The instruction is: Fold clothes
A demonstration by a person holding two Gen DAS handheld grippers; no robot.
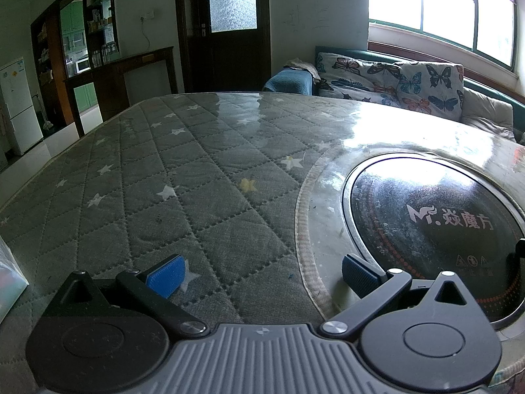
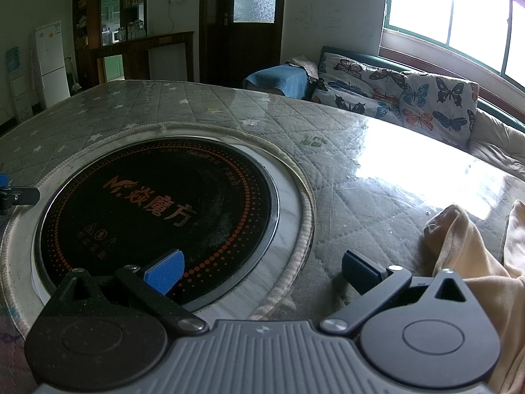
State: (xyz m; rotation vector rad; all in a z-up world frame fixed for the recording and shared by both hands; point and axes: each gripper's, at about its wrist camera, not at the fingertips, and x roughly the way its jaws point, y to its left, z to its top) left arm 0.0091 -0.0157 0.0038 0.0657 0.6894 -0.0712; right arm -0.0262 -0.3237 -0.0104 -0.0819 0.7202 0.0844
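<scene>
The cream garment is seen at three o'clock of the wide, empty right gripper, the nearer one, while the left gripper is likewise held wide and empty.

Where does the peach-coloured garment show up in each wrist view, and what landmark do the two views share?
Left wrist view: the peach-coloured garment is not in the picture; only the quilted star cover lies ahead of the open left gripper.
Right wrist view: the garment lies at the lower right edge, on the cover beside the open right gripper.
Shared landmark: the round black cooktop, right in the left view, left of centre in the right view.
</scene>
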